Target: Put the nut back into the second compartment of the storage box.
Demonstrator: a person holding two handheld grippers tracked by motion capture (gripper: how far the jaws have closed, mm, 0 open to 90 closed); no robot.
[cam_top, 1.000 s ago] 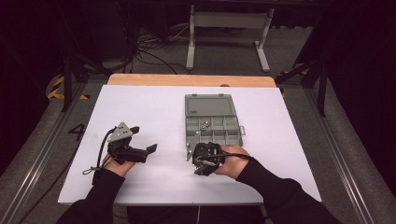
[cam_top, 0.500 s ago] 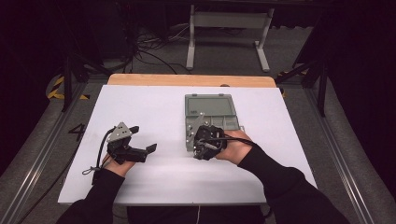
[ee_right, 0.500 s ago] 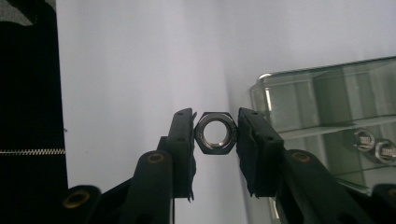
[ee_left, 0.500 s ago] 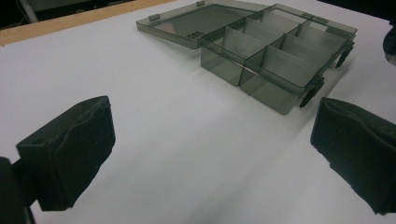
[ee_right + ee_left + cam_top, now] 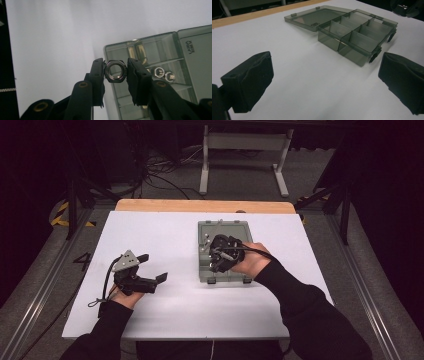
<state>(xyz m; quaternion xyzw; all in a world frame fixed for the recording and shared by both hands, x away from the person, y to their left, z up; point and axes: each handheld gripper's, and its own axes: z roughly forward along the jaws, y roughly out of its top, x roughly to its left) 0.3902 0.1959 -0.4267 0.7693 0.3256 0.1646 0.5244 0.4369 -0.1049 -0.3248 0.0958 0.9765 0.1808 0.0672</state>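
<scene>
Hex nut (image 5: 115, 70) pinched flat-to-flat in right gripper (image 5: 115, 70), bore facing camera, over organiser box (image 5: 160, 50), left gripper (image 5: 324, 82) gaping, holding nothing.

bare table (image 5: 165, 240) left, organizer box (image 5: 206, 270) right

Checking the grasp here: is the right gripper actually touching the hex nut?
Touching. The right gripper view shows the right gripper with both jaws pressed against opposite sides of the hex nut, no gap on either side.

Hexagonal metal nut (image 5: 115, 69), bore facing the camera, clamped above the open grey compartment box (image 5: 175, 45).
</scene>
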